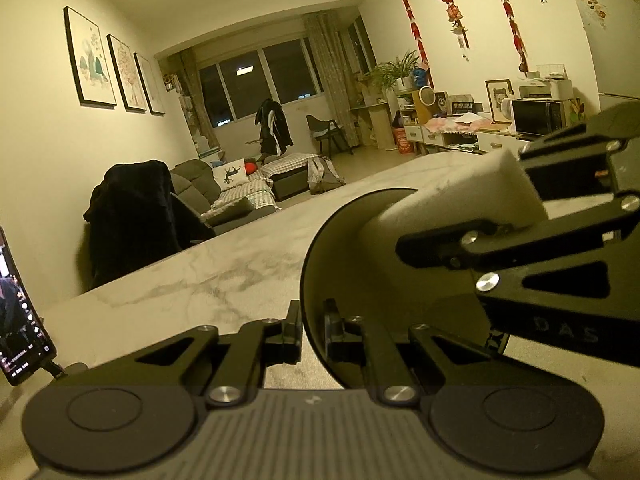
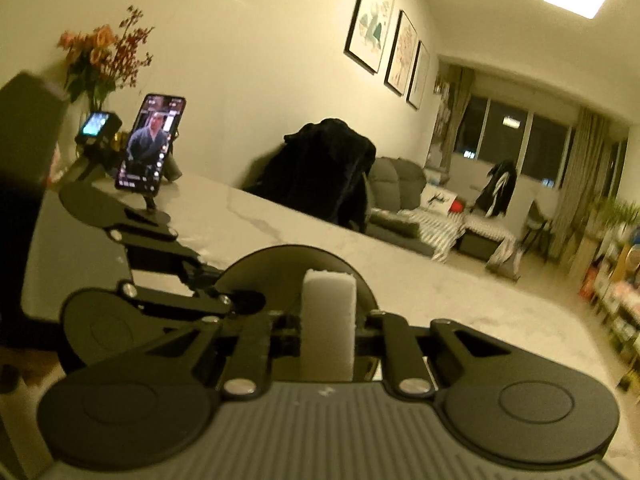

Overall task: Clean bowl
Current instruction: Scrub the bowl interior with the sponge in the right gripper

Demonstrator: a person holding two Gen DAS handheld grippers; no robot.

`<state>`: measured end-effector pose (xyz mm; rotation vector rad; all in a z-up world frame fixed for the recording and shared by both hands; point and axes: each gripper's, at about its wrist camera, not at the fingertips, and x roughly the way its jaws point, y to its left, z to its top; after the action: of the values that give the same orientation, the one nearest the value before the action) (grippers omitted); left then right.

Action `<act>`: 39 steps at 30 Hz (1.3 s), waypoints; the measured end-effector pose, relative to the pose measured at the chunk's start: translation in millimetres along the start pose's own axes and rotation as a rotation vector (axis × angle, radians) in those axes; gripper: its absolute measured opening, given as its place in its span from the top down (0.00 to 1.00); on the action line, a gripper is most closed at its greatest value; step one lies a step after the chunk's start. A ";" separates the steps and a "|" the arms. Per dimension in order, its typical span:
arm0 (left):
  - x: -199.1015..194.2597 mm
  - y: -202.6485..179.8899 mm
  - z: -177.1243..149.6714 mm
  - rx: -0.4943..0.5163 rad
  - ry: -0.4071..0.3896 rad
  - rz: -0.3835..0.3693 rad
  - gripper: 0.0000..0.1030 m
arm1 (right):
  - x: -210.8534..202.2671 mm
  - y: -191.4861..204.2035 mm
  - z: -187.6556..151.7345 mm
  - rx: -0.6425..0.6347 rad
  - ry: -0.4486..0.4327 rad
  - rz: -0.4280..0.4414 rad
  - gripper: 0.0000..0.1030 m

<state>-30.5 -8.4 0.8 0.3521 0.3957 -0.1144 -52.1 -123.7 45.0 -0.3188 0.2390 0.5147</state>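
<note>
1. Left gripper (image 1: pixel 312 332): jaws clamped on the near rim of the dark bowl (image 1: pixel 360 256), which is tipped up on the marble tabletop (image 1: pixel 208 272).
2. Right gripper (image 2: pixel 328 330): jaws pinching a white sponge (image 2: pixel 329 320), long axis pointing ahead to 12 o'clock.
3. Bowl interior lies dead ahead of the sponge tip; contact unclear.

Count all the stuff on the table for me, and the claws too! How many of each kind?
Bowl: 1, dark, its rim pinched by the left claw
Sponge: 1, white, squeezed in the right claw
Phone: 1, screen lit, on a stand
Claws: 2
Total: 5
</note>
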 end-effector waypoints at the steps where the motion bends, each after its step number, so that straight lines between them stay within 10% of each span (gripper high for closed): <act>1: 0.1 -0.1 0.3 0.001 -0.001 0.000 0.91 | -0.2 0.4 -1.3 -0.016 0.004 -0.011 0.83; 39: -7.4 -14.6 6.2 0.025 -0.095 -0.051 0.89 | 3.5 -23.2 -20.6 0.171 0.104 0.040 0.83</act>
<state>-37.7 -24.0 4.5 0.3600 0.3094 -0.1850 -40.1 -148.5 30.3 -0.1746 0.3882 0.5141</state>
